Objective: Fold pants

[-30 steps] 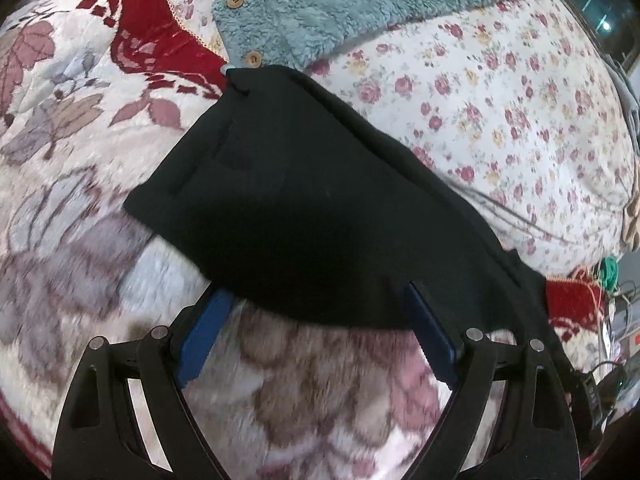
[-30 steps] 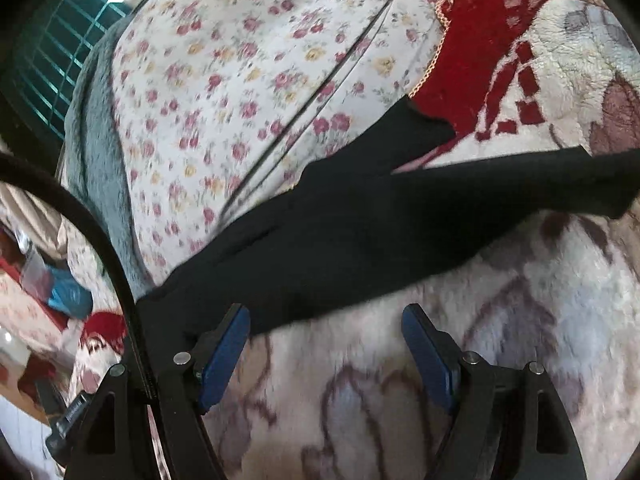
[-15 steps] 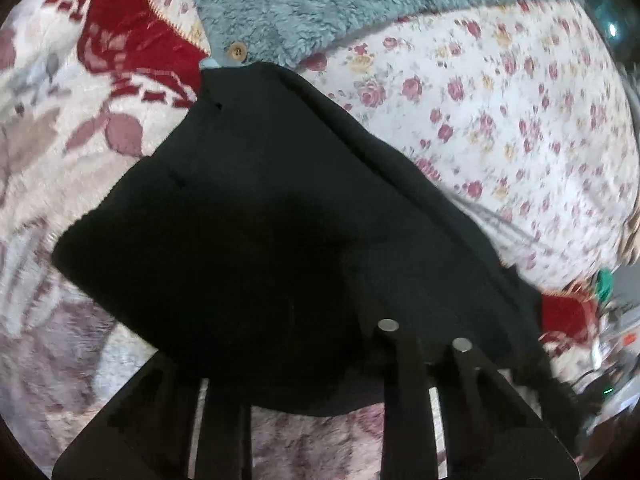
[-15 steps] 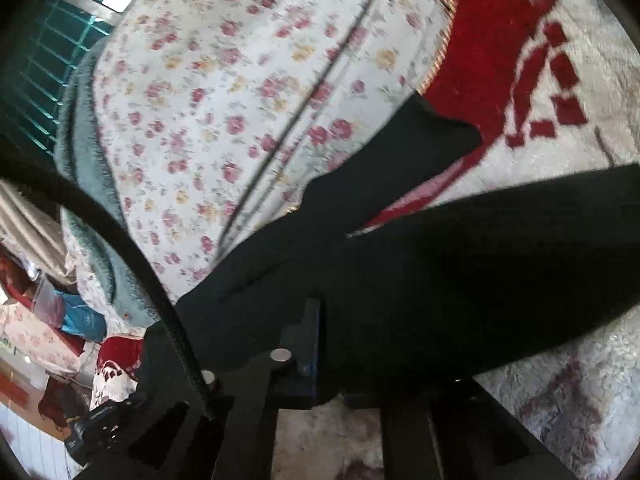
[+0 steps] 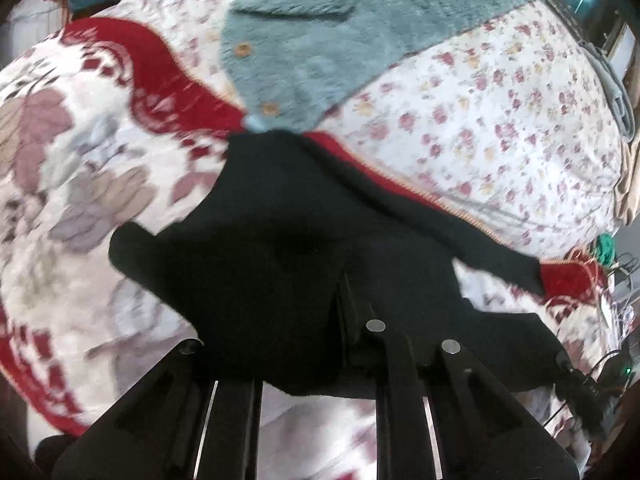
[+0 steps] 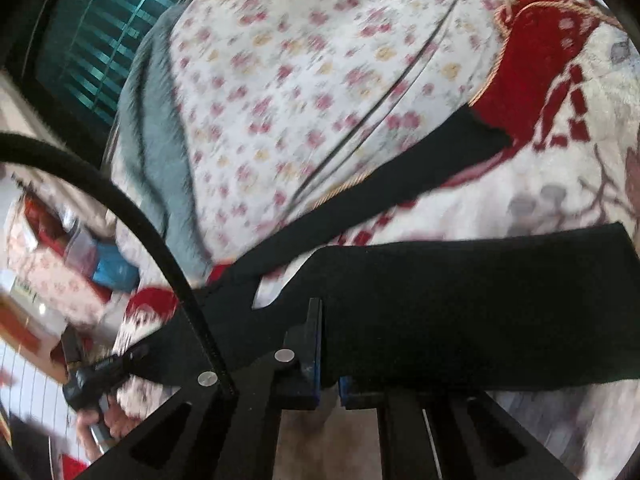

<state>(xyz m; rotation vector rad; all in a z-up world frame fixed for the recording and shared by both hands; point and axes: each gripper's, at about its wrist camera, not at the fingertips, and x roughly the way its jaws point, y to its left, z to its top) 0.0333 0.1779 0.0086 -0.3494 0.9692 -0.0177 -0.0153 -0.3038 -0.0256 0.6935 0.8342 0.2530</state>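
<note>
Our left gripper [image 5: 344, 320] and right gripper [image 6: 329, 356] are each clamped on the near edge of the black pants [image 5: 280, 248], which lie on the bed's blanket [image 5: 80, 152] below the teal jacket [image 5: 320, 40]. We judge the fold barely begun.

One pair of black pants [image 5: 304, 248]; two grippers, left [image 5: 340, 320] and right [image 6: 328, 344]; one teal fleece [image 5: 320, 52]; three of its buttons showing; two bedcovers.
</note>
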